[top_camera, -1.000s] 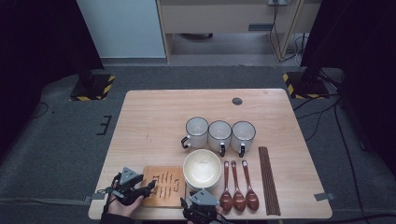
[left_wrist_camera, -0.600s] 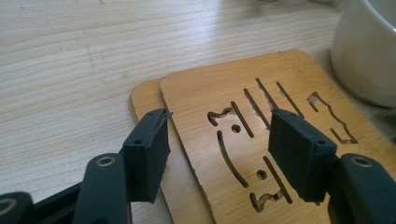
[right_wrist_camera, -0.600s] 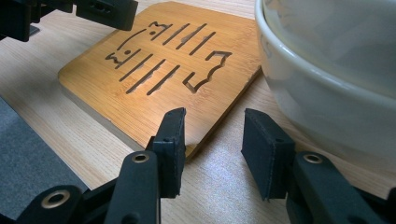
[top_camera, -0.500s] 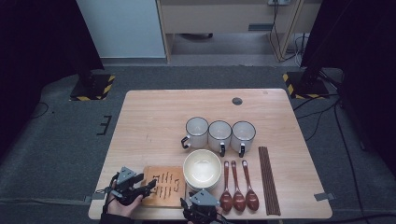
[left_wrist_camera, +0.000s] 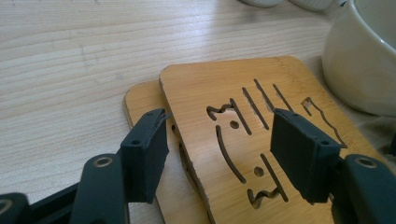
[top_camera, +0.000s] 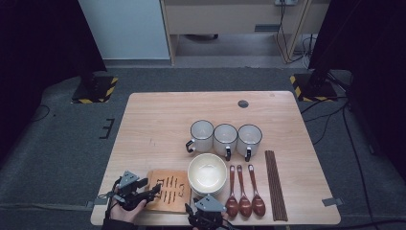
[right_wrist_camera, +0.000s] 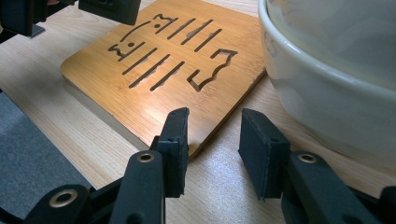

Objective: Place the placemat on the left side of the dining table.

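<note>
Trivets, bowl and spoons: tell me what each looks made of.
Trivets: likely bamboo, smooth, with fine straight grain and cut-out slots.
Bowl: probably glazed ceramic, cream-white and glossy with soft reflections.
Spoons: possibly lacquered wood, dark reddish-brown with a sheen; too small for certainty.

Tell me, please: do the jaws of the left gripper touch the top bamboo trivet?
Cannot tell. In the left gripper view, the left gripper straddles the top bamboo trivet; its jaws stand close to the board, but neither contact nor a gap shows plainly.

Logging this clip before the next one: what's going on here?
A person works two bamboo trivets stacked at the table's near edge, beside stacked white bowls. The left hand-held gripper straddles the top trivet's corner, jaws open. The right hand-held gripper sits open at the trivets' corner nearest the bowls. Neither grips yet.
</note>
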`<state>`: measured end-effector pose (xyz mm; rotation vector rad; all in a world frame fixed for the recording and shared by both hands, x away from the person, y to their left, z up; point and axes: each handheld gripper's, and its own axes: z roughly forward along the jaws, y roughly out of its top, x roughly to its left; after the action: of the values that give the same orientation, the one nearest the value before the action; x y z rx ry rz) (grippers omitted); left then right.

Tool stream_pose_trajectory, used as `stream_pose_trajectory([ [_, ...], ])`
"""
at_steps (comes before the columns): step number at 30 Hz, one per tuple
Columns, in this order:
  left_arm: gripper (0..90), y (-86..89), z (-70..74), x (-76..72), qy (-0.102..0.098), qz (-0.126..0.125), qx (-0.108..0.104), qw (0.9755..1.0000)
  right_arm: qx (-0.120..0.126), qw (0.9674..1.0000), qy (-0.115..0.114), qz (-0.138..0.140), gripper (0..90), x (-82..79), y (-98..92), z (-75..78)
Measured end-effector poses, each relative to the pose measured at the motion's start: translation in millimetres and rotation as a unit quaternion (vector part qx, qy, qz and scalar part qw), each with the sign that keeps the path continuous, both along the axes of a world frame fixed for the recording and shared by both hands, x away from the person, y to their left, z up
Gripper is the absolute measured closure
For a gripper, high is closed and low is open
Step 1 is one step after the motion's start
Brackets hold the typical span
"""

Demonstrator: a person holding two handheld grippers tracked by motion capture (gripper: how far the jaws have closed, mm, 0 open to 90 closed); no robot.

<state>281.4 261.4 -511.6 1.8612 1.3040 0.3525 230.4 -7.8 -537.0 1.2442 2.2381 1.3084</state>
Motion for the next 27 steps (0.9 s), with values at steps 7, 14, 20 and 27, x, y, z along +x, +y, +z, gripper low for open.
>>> stream_pose_trajectory([
  [7, 34.1, -0.8, -1.1, 1.5, 0.008, -0.006, -0.017, 0.9998, -0.002, 1.0, 0.005, 0.002, 63.7, -0.1, -1.4, -2.0],
  [14, 33.7, -4.3, -3.4, 5.2, 0.023, -0.026, -0.046, 0.9983, 0.0, 1.0, 0.006, 0.003, 63.8, 0.6, -2.4, -3.3],
  [20, 33.9, -9.7, -4.8, 9.0, 0.032, -0.045, -0.06, 0.9967, -0.001, 1.0, 0.006, 0.005, 63.8, 1.4, -3.0, -4.5],
  [27, 42.2, -18.3, -4.4, 9.7, 0.059, -0.06, -0.07, 0.994, 0.002, 1.0, 0.007, 0.005, 63.7, 1.8, -3.0, -5.2],
])
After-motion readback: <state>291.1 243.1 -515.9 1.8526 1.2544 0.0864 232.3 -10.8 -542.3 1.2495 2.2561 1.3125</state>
